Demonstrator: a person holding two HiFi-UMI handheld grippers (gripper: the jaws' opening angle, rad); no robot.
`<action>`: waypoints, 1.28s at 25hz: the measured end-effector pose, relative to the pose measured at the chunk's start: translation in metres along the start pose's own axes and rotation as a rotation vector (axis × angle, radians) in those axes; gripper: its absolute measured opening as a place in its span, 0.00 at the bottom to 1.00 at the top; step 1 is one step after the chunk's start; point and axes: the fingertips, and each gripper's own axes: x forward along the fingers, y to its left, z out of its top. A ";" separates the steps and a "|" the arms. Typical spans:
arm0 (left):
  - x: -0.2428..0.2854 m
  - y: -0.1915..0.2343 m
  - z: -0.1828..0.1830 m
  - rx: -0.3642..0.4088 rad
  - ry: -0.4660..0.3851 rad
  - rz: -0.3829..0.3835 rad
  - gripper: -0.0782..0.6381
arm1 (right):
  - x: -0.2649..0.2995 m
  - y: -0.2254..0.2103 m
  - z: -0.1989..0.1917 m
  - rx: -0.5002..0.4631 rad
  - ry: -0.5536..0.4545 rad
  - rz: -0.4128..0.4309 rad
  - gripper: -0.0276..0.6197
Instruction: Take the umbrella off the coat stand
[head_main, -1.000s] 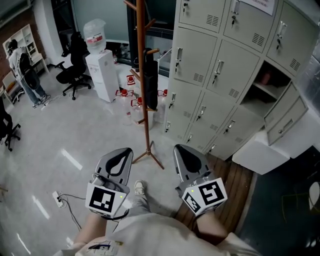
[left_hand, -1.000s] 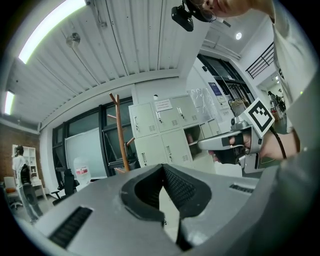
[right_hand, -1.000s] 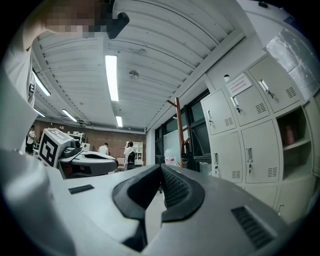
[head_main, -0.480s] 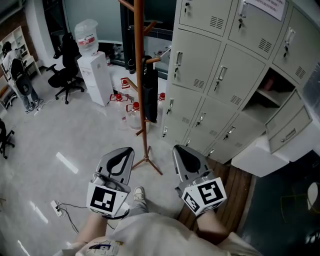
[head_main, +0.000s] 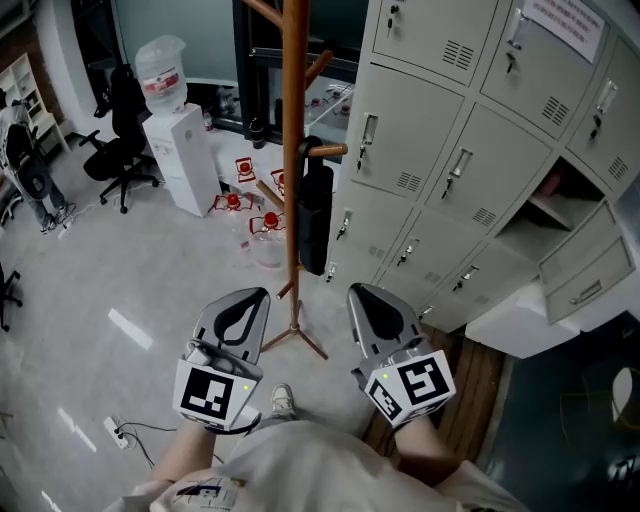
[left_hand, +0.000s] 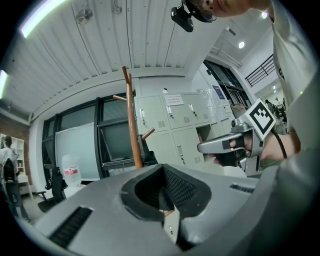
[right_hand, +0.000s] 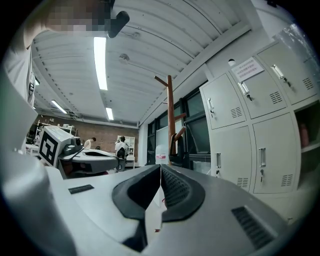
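Observation:
A tall wooden coat stand (head_main: 293, 170) rises from the grey floor in front of the lockers. A furled black umbrella (head_main: 314, 215) hangs upright from a peg on its right side. In the head view my left gripper (head_main: 251, 297) and right gripper (head_main: 362, 293) are held level side by side, short of the stand's feet and apart from it. Both are shut with nothing between the jaws. The left gripper view shows the stand (left_hand: 131, 125) and umbrella (left_hand: 147, 157) ahead, past the closed jaws. The right gripper view shows the stand (right_hand: 170, 115) and umbrella (right_hand: 178, 150).
Grey metal lockers (head_main: 470, 130) stand right of the stand, one compartment open. A water dispenser (head_main: 180, 140), red-capped water jugs (head_main: 265, 235) and an office chair (head_main: 115, 150) lie behind and left. A person (head_main: 25, 170) is far left. A power strip (head_main: 115, 430) lies on the floor.
Both grippers have advanced toward the coat stand, so the stand and umbrella look nearer and larger. Both stay shut.

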 end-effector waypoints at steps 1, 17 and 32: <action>0.005 0.008 -0.001 -0.001 -0.001 -0.003 0.12 | 0.009 -0.001 0.001 -0.001 0.000 -0.002 0.05; 0.080 0.100 -0.023 -0.002 -0.031 -0.109 0.12 | 0.120 -0.020 0.006 -0.033 -0.024 -0.077 0.05; 0.106 0.112 -0.030 -0.022 -0.020 -0.113 0.12 | 0.132 -0.039 0.002 -0.016 -0.035 -0.058 0.06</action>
